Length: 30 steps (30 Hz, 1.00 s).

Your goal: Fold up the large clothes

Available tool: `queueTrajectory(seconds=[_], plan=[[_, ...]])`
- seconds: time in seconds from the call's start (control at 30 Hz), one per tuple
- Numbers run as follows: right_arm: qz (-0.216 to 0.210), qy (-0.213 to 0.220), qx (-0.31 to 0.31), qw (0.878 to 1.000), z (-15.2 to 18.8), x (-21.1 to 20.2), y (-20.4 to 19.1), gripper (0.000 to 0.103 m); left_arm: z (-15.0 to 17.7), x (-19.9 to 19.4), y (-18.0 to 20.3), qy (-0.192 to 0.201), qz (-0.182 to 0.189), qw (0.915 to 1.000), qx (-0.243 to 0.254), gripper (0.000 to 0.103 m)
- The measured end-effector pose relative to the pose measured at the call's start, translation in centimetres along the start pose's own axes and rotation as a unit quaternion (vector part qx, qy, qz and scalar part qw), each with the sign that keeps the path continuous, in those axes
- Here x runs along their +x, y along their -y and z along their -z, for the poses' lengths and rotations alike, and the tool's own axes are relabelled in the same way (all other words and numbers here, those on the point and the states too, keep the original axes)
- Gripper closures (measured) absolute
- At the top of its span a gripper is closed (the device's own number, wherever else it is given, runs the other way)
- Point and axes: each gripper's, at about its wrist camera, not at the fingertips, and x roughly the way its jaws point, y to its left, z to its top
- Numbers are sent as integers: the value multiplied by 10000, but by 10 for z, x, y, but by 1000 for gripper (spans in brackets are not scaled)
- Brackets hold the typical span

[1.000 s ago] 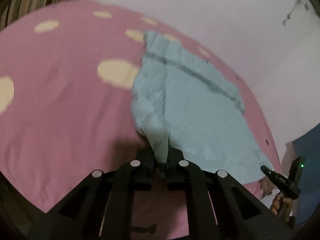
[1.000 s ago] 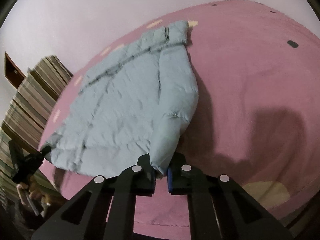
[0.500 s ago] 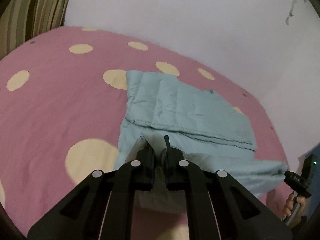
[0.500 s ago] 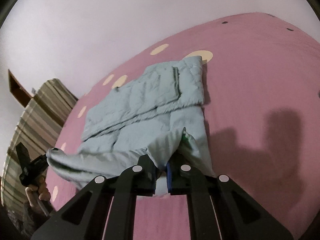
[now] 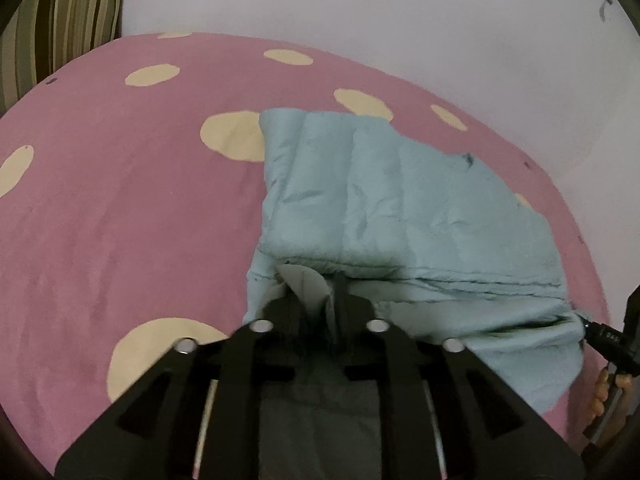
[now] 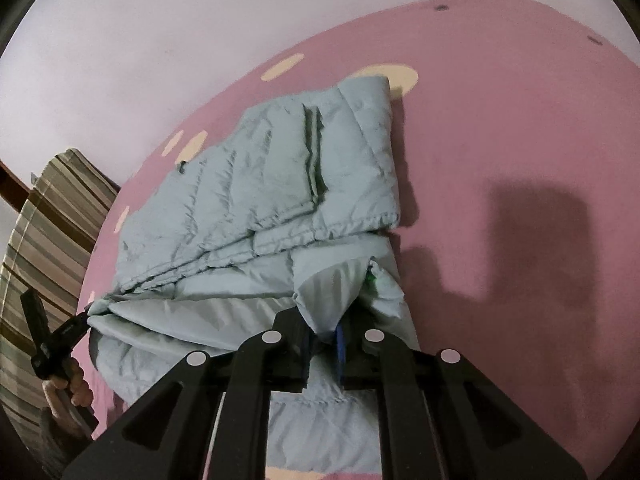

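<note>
A pink bed (image 5: 120,220) with cream dots runs to a pale wall; on it lies a light blue puffer jacket (image 5: 400,208), its near part doubled over the far part. The left gripper (image 5: 318,300) has just been opening, cloth between its narrowly parted jaws, seemingly letting the corner go. From the right wrist, the right gripper (image 6: 322,334) likewise has just eased apart on the jacket's (image 6: 260,200) other corner, fabric between its jaws.
</note>
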Motion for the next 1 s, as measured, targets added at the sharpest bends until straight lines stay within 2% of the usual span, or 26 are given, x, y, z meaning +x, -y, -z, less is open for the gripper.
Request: queueTrajectory(seconds=[0.03,0.07,0.1,0.13,0.23,0.43,0.57,0.63,0.83,1.0], plan=[[-30,69,-23,10000,-1,-6,-1,85,-2,-8,-1,76,30,10000,-30,64],[-61,131,-25,9999,-3,-10,0,82,-3,-15,-2,152,29,9999,-50,58],[-118,237,-13,9996,-3,-19,0,77,-5,-22,-3,273,-4,9996,-68,47],[-151,311,2,9994,-4,-25,1,70,-7,-30,-4,388,-42,9992,-77,44],[-60,557,62,9984,-6,-42,6,59,-11,-50,-14,628,-48,9979,-148,41],[9,587,19,9983,-2,-53,14,58,4,-56,-26,466,-35,9989,3,41],[44,437,-105,9990,-1,-45,15,57,15,-46,-28,197,-16,9997,163,41],[62,359,-197,9991,-1,-36,13,50,16,-38,-26,100,-54,9995,301,41],[179,193,-415,9988,-8,-14,13,49,6,-16,-21,-39,-127,9988,468,41],[125,89,-413,9990,-14,-3,18,49,-3,1,-17,-235,156,9974,662,41]])
